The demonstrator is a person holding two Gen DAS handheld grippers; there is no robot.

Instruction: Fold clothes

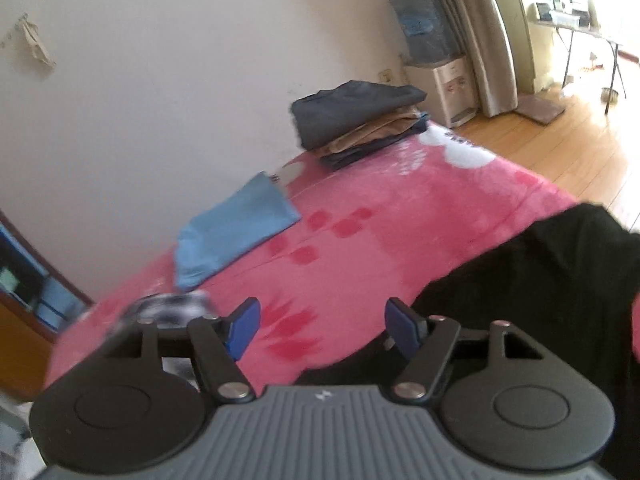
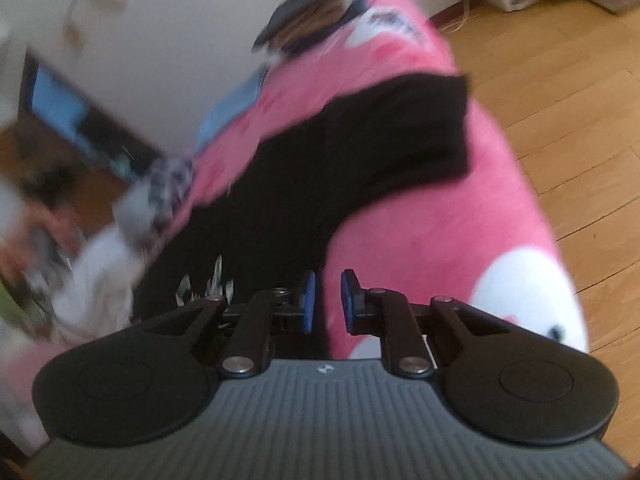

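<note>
**Grippers empty above black garment on bed**

Left gripper [image 1: 322, 328] stands wide apart, holding nothing. Right gripper [image 2: 327, 302] shows a narrow gap, nothing between its pads, directly above the black garment's [image 2: 360, 152] edge.

One black garment lies spread on the pink bed [image 1: 380, 224], unfolded. Beyond it: one light blue folded piece [image 1: 236, 228], then one stack of folded clothes [image 1: 356, 120] near the wall.

Risk, as judged: the right view is blurred; a grasp could catch the pink cover along with the garment, or miss the edge.
</note>
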